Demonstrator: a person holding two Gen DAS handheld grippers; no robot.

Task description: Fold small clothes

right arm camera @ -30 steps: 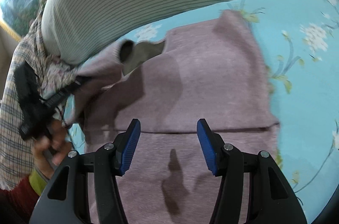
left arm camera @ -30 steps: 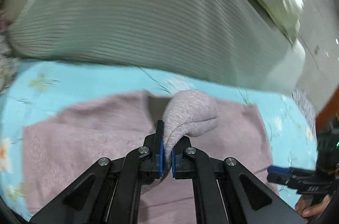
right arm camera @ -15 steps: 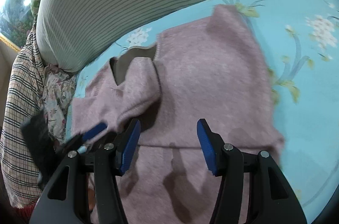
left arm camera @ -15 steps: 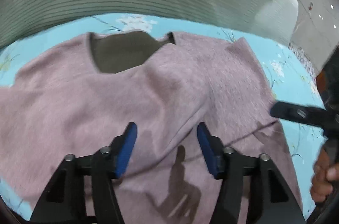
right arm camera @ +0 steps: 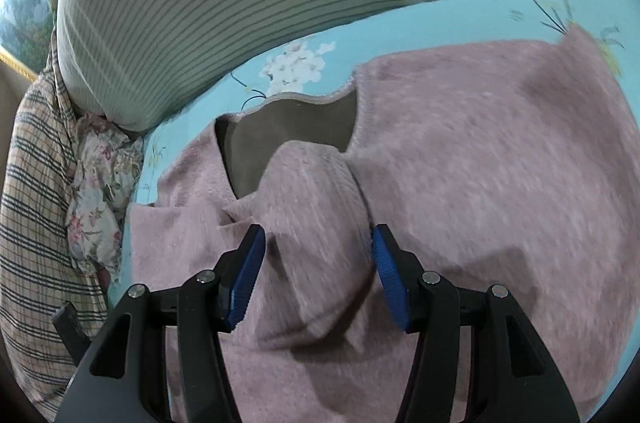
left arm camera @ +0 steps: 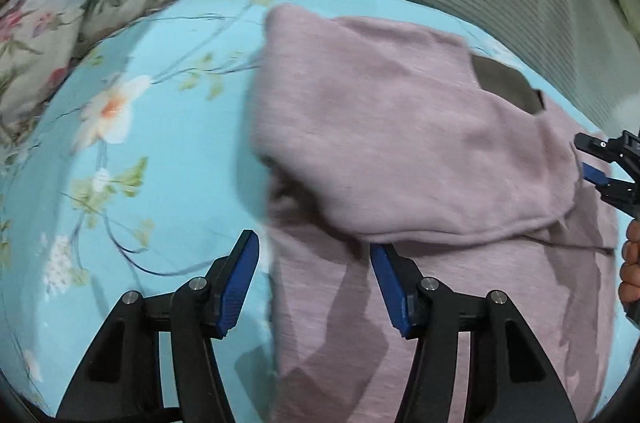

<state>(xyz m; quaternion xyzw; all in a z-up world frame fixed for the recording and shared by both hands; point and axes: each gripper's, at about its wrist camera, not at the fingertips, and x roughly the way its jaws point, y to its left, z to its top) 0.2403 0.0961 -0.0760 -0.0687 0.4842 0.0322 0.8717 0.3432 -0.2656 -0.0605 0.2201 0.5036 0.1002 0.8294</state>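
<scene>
One sleeve (right arm camera: 316,191) is folded over the pink sweater (left arm camera: 400,127), my left gripper (left arm camera: 314,283) and right gripper (right arm camera: 318,271) gape empty, more folds wait.

left gripper (left arm camera: 314,281) fingers apart, right gripper (right arm camera: 318,277) likewise

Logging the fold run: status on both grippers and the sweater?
Left gripper just opened, empty. Right gripper open, straddling the folded-in sleeve. Pink sweater on floral sheet. Nothing in the way.
</scene>
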